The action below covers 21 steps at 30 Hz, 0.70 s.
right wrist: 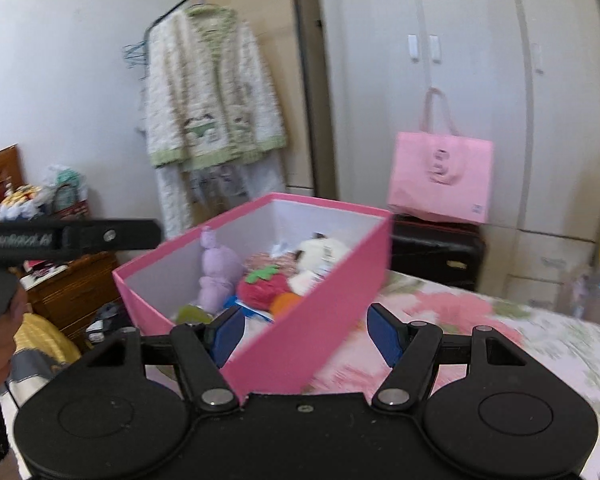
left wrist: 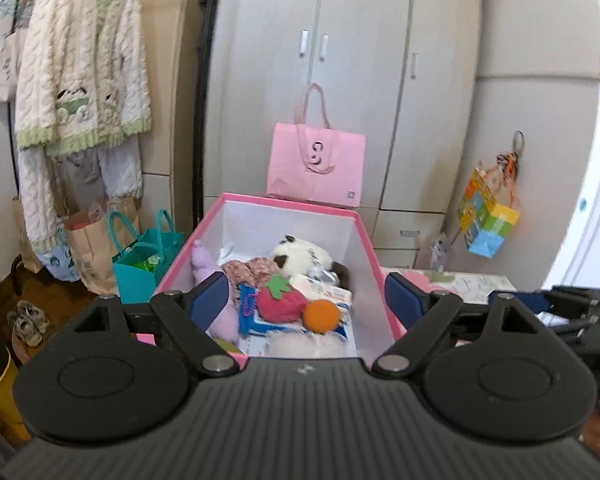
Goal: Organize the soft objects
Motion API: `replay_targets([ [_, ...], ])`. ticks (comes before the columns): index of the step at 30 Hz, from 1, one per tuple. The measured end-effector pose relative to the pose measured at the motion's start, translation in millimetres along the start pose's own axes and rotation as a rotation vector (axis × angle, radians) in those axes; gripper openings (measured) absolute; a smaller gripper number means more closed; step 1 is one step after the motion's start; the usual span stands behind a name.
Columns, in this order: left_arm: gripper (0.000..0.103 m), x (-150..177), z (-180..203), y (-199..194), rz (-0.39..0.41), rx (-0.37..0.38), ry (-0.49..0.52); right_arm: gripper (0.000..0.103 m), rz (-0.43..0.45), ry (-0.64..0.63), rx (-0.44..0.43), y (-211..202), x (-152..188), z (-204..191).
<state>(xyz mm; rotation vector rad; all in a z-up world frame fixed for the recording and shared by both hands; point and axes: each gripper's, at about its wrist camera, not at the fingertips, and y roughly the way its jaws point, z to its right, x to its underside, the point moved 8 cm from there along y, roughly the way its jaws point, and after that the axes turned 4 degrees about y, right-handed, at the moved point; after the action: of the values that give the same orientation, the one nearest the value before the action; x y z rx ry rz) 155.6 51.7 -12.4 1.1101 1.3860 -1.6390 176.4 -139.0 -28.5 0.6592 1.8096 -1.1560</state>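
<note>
A pink box [left wrist: 370, 248] sits on the flowered bed [right wrist: 500, 320], holding a strawberry [left wrist: 281, 300], orange ball [left wrist: 321, 316], purple plush [right wrist: 218, 272] and panda [left wrist: 300, 254]. The left hand-held gripper [left wrist: 306, 300] hovers at the box's near edge, fingers apart and holding nothing. The right hand-held gripper [right wrist: 306, 330] is likewise spread wide, its fingers either side of the box's near right wall. A pink bag [left wrist: 316, 164] stands beyond, against the wardrobe [left wrist: 360, 60].

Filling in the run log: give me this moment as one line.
left gripper: open, empty, over box | right gripper: open, empty, near box corner | toys: in box | box: on bed
</note>
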Motion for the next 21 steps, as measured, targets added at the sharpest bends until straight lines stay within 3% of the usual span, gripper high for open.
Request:
replay_targets([
  [9,0.098,10.1,27.8,-17.1,0.026,0.018,0.017,0.080,0.077,0.010,0.137,-53.0,14.2,18.3],
  [14,0.103,19.0,36.9,-16.7,-0.005,-0.005,0.025,0.100,0.102,0.038,0.235,-74.2,18.7,29.5],
  [18,0.103,24.1,43.6,-17.2,-0.035,-0.053,0.060,0.103,0.080,0.064,0.337,-82.5,21.9,40.6],
  [21,0.103,24.1,45.6,-23.4,-0.031,-0.050,0.069,0.103,0.037,0.089,0.435,-89.5,24.0,46.7],
])
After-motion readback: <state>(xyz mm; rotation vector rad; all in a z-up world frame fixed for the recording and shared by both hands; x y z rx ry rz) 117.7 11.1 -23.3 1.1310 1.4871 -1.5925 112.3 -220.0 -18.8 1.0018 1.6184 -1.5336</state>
